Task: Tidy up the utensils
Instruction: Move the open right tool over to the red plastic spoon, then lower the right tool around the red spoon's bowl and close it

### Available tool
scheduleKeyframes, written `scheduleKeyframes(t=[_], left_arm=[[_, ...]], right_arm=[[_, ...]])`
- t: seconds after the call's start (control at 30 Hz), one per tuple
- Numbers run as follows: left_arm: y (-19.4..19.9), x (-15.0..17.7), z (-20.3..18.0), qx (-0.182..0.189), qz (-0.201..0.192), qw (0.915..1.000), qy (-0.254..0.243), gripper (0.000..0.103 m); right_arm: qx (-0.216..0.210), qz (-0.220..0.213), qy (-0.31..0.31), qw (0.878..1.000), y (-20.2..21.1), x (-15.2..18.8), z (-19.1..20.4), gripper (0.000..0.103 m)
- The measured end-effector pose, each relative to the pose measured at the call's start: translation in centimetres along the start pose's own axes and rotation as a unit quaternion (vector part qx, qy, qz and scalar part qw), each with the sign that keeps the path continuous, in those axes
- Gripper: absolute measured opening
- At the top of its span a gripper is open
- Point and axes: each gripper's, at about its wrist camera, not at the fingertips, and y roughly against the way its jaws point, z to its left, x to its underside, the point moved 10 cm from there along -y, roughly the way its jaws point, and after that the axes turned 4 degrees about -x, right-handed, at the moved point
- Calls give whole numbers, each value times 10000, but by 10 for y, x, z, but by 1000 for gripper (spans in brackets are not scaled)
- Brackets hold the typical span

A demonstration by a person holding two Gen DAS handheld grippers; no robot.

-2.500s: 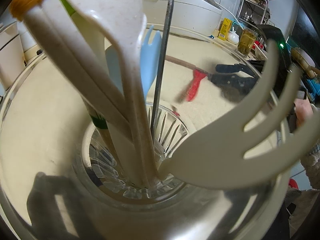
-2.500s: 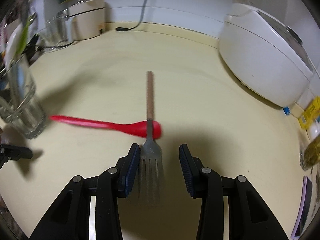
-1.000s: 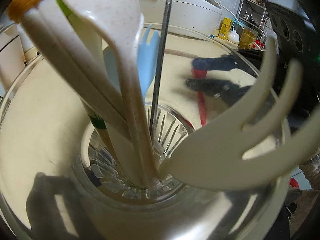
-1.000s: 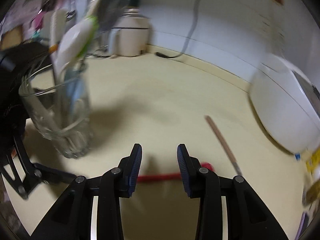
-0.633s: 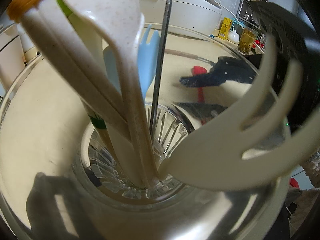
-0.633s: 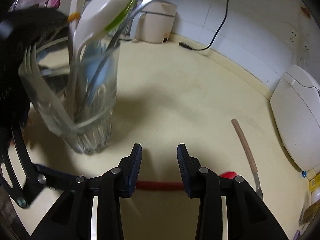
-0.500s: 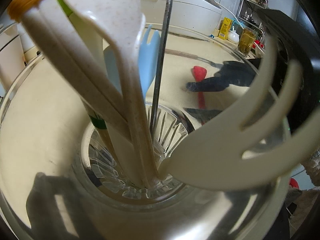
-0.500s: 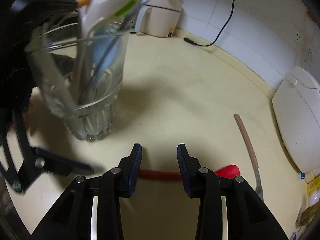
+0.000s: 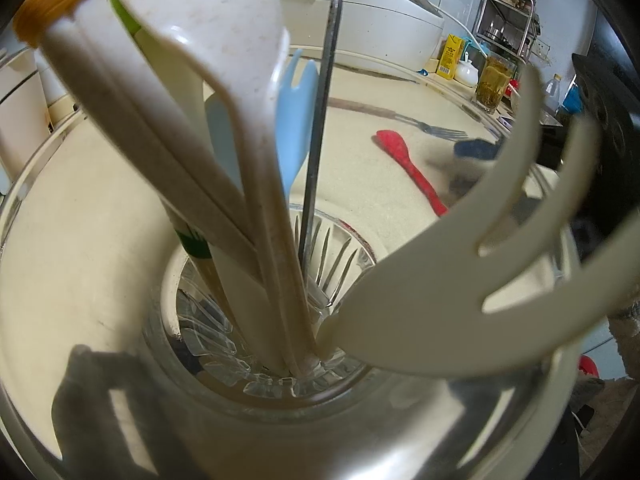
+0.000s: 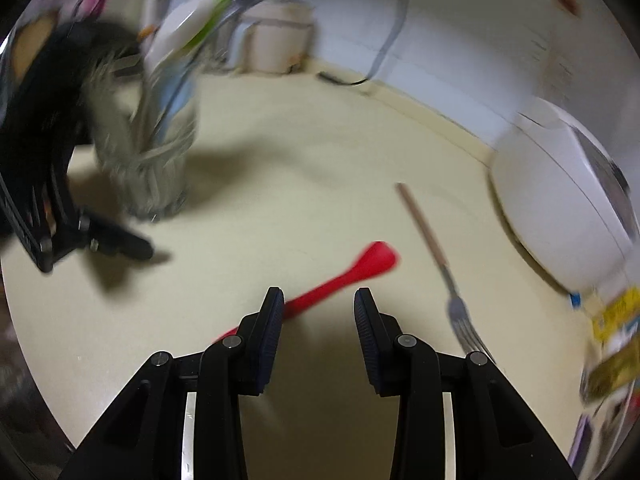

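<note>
The left wrist view looks down into a clear ribbed glass [image 9: 248, 376] that fills the frame. In it stand several utensils: a cream spoon [image 9: 224, 60], a cream fork [image 9: 460, 292], a light blue fork [image 9: 294, 120] and a metal handle [image 9: 320, 140]. My left gripper's fingers are hidden by the glass. In the right wrist view the glass [image 10: 160, 152] stands at the left with the left gripper's black frame [image 10: 52, 160] around it. My right gripper [image 10: 316, 312] is open, low over the handle of a red spoon [image 10: 352, 272]. A wooden-handled metal fork [image 10: 440, 264] lies to the right.
A white rice cooker [image 10: 568, 208] stands at the right, a white appliance [image 10: 280, 44] and a cable [image 10: 384, 52] along the back wall. A yellow carton [image 10: 616, 312] and a jar of tea [image 9: 494, 84] stand near the counter's right edge.
The right gripper swung from the fork toward the glass, then back right and down over the red spoon's handle. It stayed open. The glass has not moved in the left view.
</note>
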Motion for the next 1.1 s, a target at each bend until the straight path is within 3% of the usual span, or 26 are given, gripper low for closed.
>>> scheduleKeyframes(t=[0.13,0.23,0.37,0.8,1.1], left_arm=[[0,0,0,0,0,10000,0,99],[0,0,0,0,0,10000,0,99],[0,-1,1,0,0,10000,-1,99],[-1,-1,1,1,1,10000,-1,99],[-1,-1,-1,5,4,10000,1,99]], right_arm=[[368,350,-611,9968,-15,12,-36,37],[282,514,-965,9936,-25,14,-48,37],[450,621,-761,9941,-36,7,-51,37],[-362,463,-192,9981,-65,-31,-12,37],[-417,500,-517,9965,-70,-32,-19,37]])
